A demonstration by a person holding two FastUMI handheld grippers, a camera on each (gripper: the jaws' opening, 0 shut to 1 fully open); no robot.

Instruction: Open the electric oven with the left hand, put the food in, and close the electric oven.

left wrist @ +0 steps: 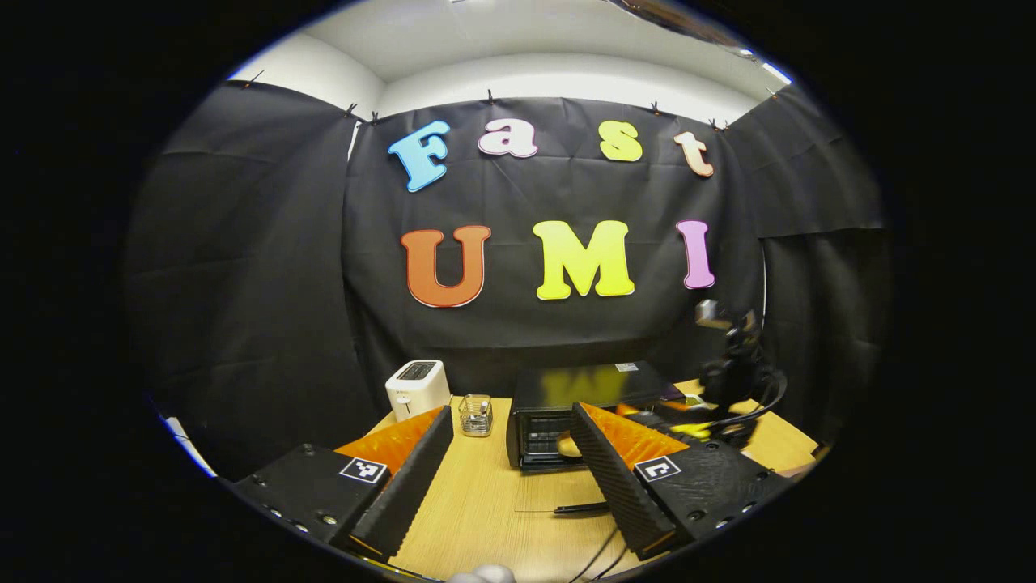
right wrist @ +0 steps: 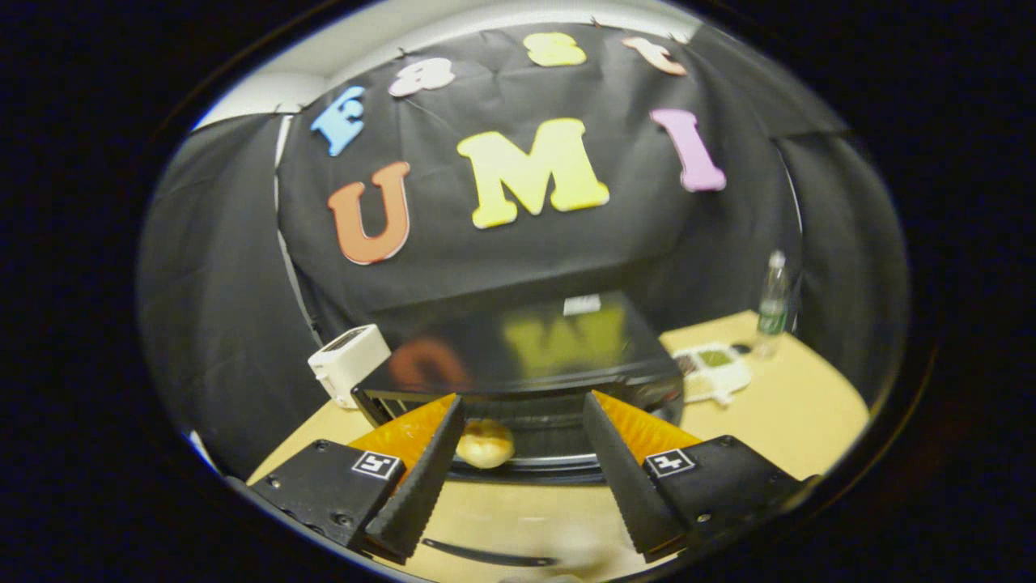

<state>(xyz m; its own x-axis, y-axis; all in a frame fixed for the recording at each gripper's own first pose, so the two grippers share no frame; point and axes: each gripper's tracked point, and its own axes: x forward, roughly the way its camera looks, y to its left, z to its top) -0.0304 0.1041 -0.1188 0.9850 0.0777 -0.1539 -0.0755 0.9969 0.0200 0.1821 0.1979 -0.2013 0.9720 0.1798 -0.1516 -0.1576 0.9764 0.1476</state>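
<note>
Left gripper view: wooden table, toaster back left, oven mid-table, door down; left gripper spread, empty. Right gripper view: right gripper fingers apart, bun inside oven.

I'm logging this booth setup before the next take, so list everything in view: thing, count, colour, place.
oven: one, black, centre of table, door open
bun: one, golden, inside the oven
toaster: one, white, left of oven
wire holder: one, metal, between toaster and oven
bottle: one, clear, far right of table
table: one, light wood
left hand-held gripper: black with orange, open
right hand-held gripper: black with orange, open, before the oven
</note>
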